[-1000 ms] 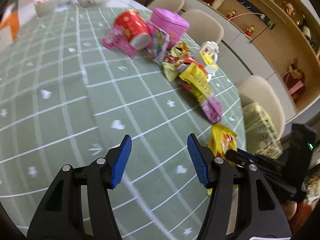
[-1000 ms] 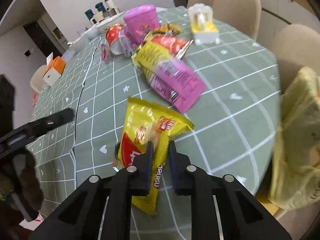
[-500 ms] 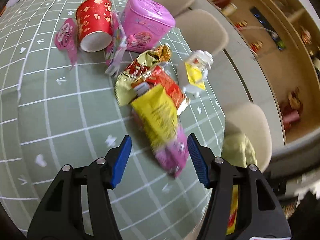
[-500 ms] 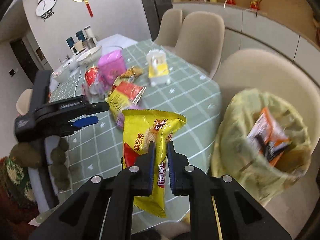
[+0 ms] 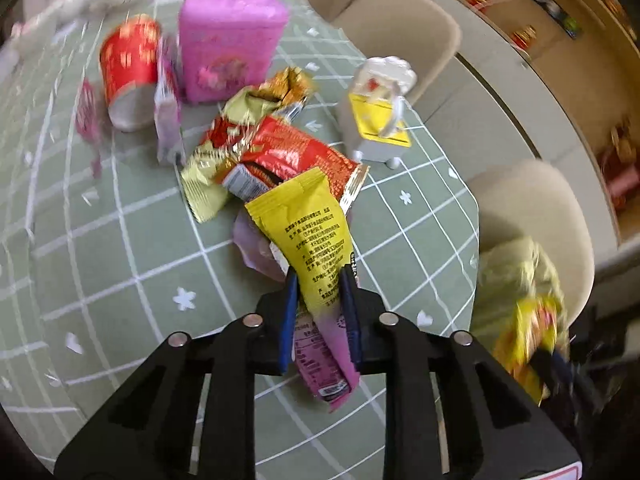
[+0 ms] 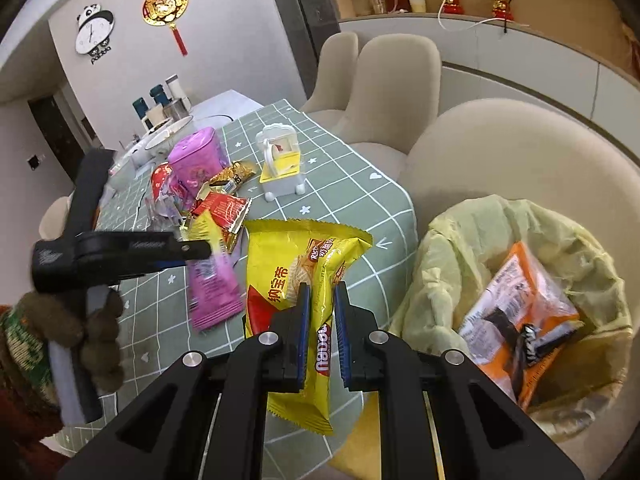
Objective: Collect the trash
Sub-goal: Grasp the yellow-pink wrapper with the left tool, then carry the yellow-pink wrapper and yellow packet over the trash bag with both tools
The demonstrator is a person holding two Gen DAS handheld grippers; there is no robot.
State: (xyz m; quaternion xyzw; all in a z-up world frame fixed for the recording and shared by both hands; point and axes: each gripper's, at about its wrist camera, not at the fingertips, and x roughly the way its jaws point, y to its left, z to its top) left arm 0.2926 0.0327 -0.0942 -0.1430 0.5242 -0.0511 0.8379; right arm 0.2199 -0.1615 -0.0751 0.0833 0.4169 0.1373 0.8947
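My left gripper (image 5: pixel 319 280) is shut on a yellow and pink wrapper (image 5: pixel 316 248) lying at the table's near edge; the same wrapper shows in the right wrist view (image 6: pixel 212 276). My right gripper (image 6: pixel 321 294) is shut on a yellow biscuit packet (image 6: pixel 304 272) and holds it in the air beside the table, left of the trash bag (image 6: pixel 452 240). That yellow-green bag sits on a chair and holds an orange wrapper (image 6: pixel 516 308). A red wrapper (image 5: pixel 288 156) and a gold wrapper (image 5: pixel 272 96) lie behind the pink one.
On the green checked tablecloth (image 5: pixel 120 264) stand a pink tin (image 5: pixel 228 44), a tipped red paper cup (image 5: pixel 128 72) and a white and yellow toy (image 5: pixel 380 120). Beige chairs (image 6: pixel 392 92) ring the table. Bowls (image 6: pixel 164 140) sit at the far end.
My left gripper moved forward and closed on the yellow and pink wrapper. My right gripper lifted the yellow packet off the table and carried it toward the trash bag.
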